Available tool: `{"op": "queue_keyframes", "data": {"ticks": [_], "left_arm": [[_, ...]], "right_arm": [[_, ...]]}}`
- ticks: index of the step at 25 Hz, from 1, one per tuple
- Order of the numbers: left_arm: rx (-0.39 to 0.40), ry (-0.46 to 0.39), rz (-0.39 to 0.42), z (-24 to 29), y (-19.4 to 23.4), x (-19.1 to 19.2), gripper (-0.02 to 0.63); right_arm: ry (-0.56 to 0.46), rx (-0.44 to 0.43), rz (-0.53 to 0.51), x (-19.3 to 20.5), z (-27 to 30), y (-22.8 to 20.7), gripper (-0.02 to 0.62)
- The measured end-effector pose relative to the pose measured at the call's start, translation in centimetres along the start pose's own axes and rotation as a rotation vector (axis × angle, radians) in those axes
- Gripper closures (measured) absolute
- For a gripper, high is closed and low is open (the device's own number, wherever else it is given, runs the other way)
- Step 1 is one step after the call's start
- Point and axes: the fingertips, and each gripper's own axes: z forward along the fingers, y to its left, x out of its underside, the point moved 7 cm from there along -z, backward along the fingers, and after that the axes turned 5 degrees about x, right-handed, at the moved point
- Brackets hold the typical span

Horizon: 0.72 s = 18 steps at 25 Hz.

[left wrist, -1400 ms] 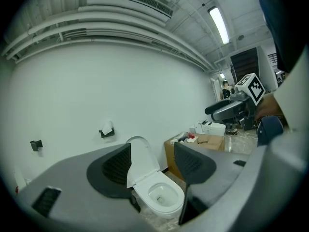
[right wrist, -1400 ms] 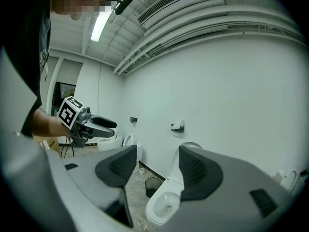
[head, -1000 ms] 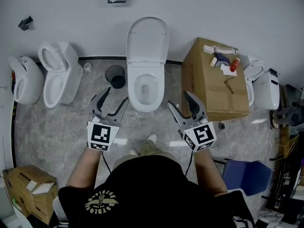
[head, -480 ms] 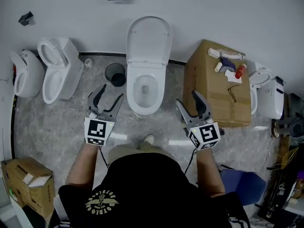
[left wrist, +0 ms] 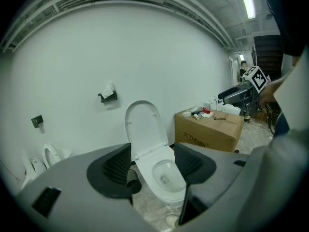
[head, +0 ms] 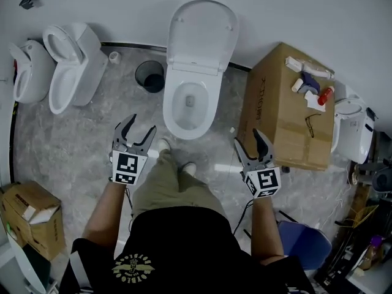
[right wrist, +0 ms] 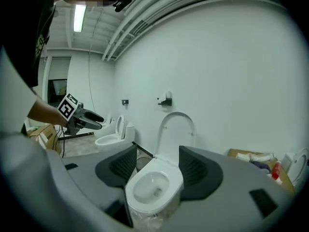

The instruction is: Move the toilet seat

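Note:
A white toilet (head: 190, 103) stands against the wall, its seat and lid (head: 202, 37) raised upright against the wall; the bowl (left wrist: 164, 175) (right wrist: 150, 187) is uncovered. My left gripper (head: 136, 133) hangs open in front of the bowl's left side, nothing between its fingers. My right gripper (head: 252, 144) is open too, in front of the bowl's right side, near the cardboard box. Neither touches the toilet. In the left gripper view the raised lid (left wrist: 143, 127) shows between the jaws; in the right gripper view the lid (right wrist: 177, 132) rises behind the bowl.
A large cardboard box (head: 288, 112) with bottles on top stands right of the toilet. A dark waste bin (head: 150, 76) sits to its left, then two more white toilets (head: 70, 66). Another cardboard box (head: 30, 216) lies at lower left. A blue seat (head: 303, 241) stands behind right.
The person has stepped closer to the toilet, one foot forward. Both grippers stay open and have drawn slightly nearer the bowl; the view has shifted so the toilet sits higher.

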Motion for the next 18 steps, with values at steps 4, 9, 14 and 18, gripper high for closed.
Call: {"op": "queue_keyframes", "data": {"ticks": [4, 9, 14, 18], "left_arm": [[0.025, 0.072, -0.011, 3.5, -0.2, 4.1, 0.322], [0.038, 0.12, -0.04, 6.8, -0.3, 9.4, 0.324], [0.073, 0.177, -0.066, 9.8, -0.1, 14.6, 0.324], [0.082, 0.199, -0.039, 12.3, -0.6, 17.5, 0.325]], "right_arm": [[0.093, -0.035, 0.004, 4.6, 3.0, 0.1, 0.331], [0.178, -0.062, 0.041, 10.3, 6.2, 0.7, 0.331], [0.216, -0.083, 0.014, 14.2, 9.4, 2.1, 0.331], [0.256, -0.107, 0.015, 17.2, 12.2, 2.3, 0.331]]}}
